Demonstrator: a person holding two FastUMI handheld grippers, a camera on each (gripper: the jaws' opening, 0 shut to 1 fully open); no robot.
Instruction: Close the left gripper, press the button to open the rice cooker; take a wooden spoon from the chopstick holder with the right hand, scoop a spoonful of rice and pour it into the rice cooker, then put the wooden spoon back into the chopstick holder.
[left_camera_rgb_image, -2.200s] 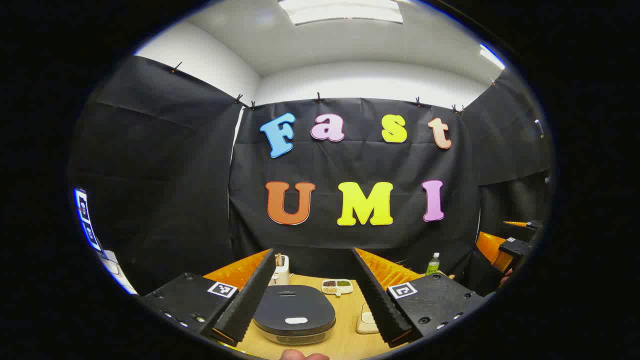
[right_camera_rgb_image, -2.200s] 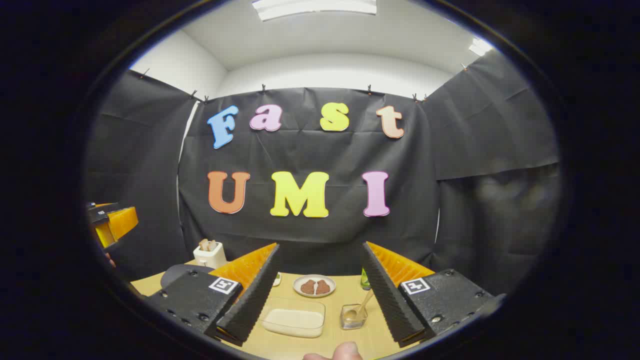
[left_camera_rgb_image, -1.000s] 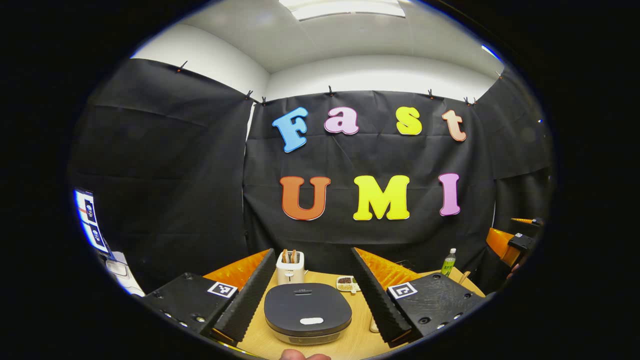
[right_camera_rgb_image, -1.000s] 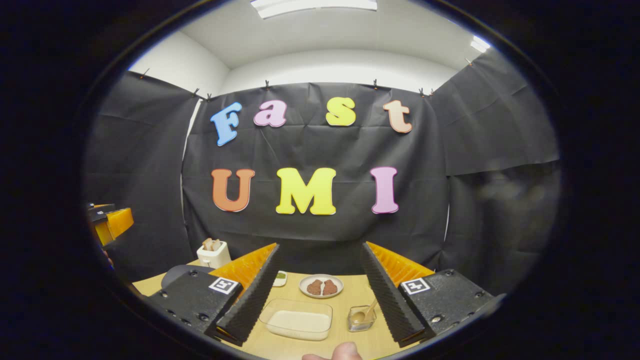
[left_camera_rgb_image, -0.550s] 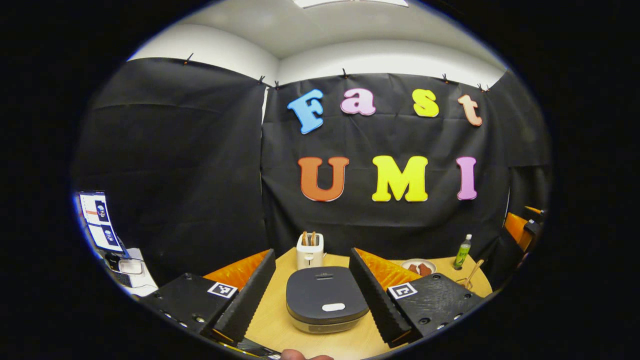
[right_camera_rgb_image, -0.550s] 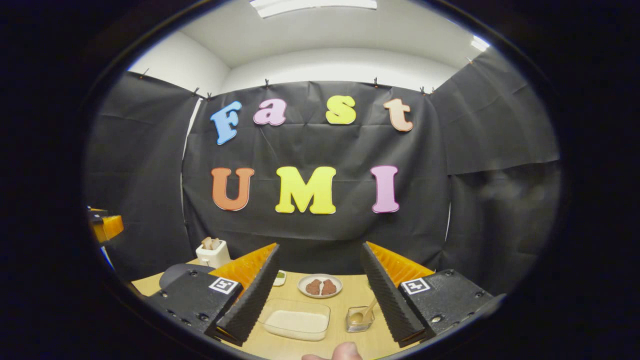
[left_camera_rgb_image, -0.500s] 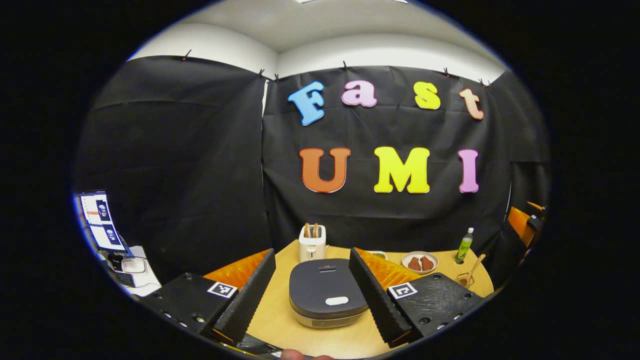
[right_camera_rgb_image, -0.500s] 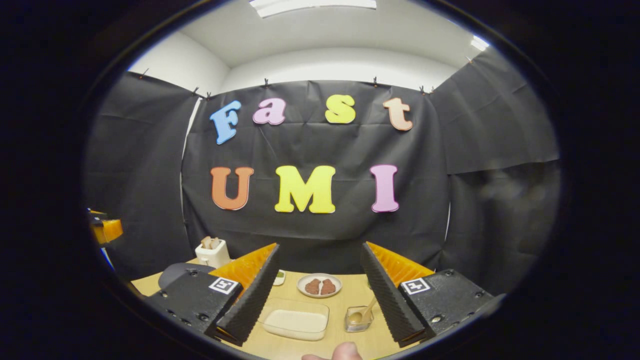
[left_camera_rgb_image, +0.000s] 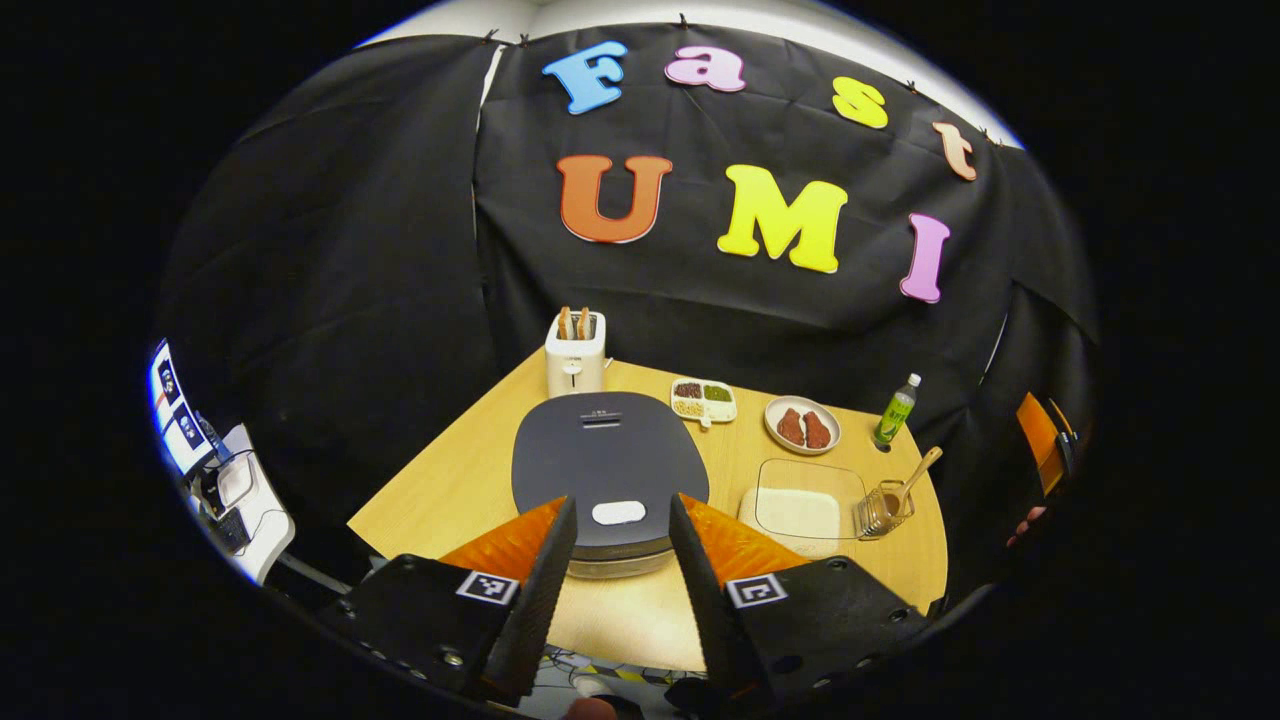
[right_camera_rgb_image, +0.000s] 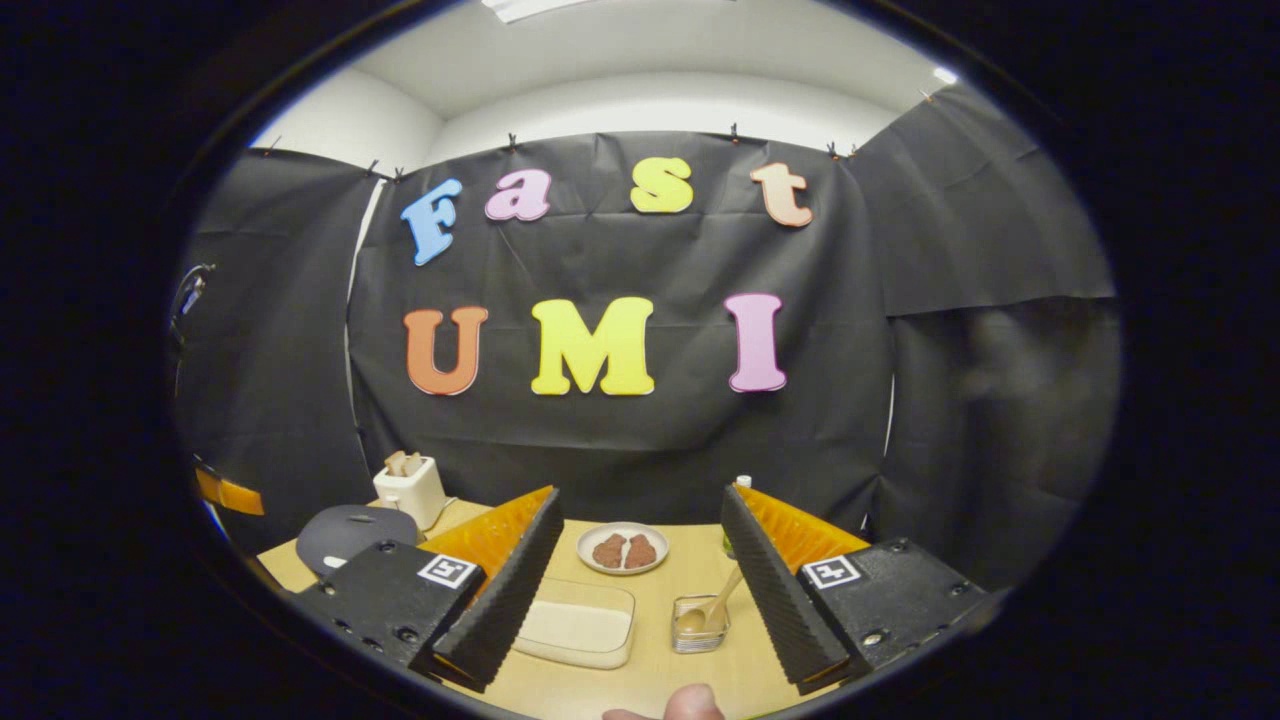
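step: first one, lid not open yet.
left tool (left_camera_rgb_image: 620, 505): part open, above rice cooker (left_camera_rgb_image: 608, 462) w/ white button (left_camera_rgb_image: 619, 513); next shut it, push button.
spoon (right_camera_rgb_image: 712, 607): in holder (right_camera_rgb_image: 699, 626).
right tool (right_camera_rgb_image: 640, 545): wide, empty.

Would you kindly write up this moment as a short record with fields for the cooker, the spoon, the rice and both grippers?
rice cooker: lid shut, on the table
button: pale oval at the lid's near edge, not touched
left gripper: fingers apart, above the cooker's near edge, button between them
wooden spoon: leaning in the holder
rice dish: clear, between cooker and holder
right gripper: open, holding nothing, facing dish and holder
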